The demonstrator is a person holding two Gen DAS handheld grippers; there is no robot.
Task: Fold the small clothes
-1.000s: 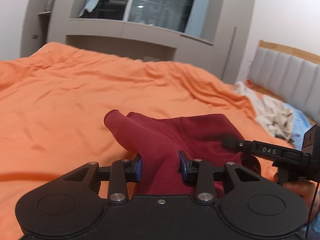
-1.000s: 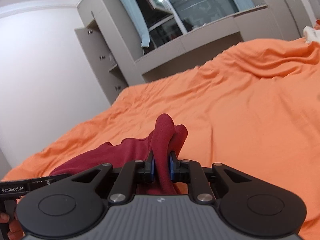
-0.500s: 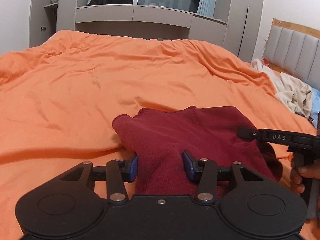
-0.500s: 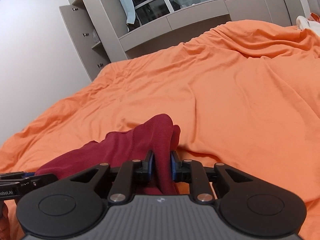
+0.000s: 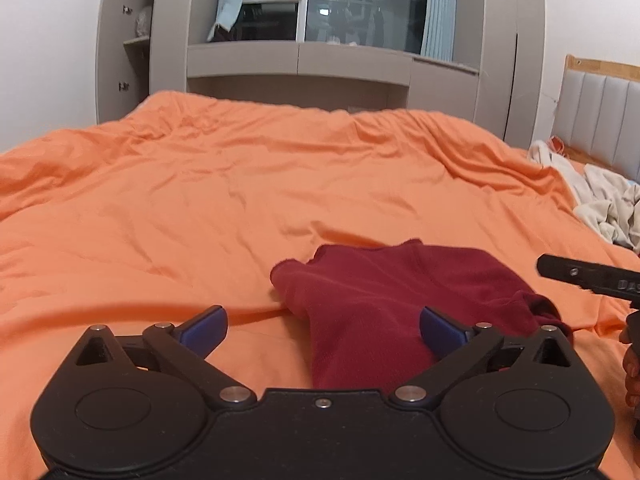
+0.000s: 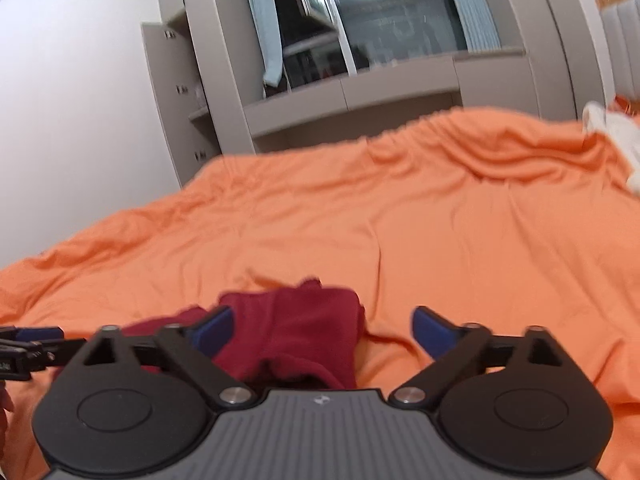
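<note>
So I've got both grippers spread wide with nothing in them: the left gripper (image 5: pixel 323 329) and right gripper (image 6: pixel 323 327) just hover over the dark red garment (image 5: pixel 400 300), which lies bunched in the lower middle of both views on the orange bed cover (image 5: pixel 200 208). It looks like soft, light, floppy knit that'll sag and slide on itself. I'd pinch it at a hemmed edge or corner, not the lumpy middle.

"DAS" on right tongs (image 5: pixel 592 278)
</note>
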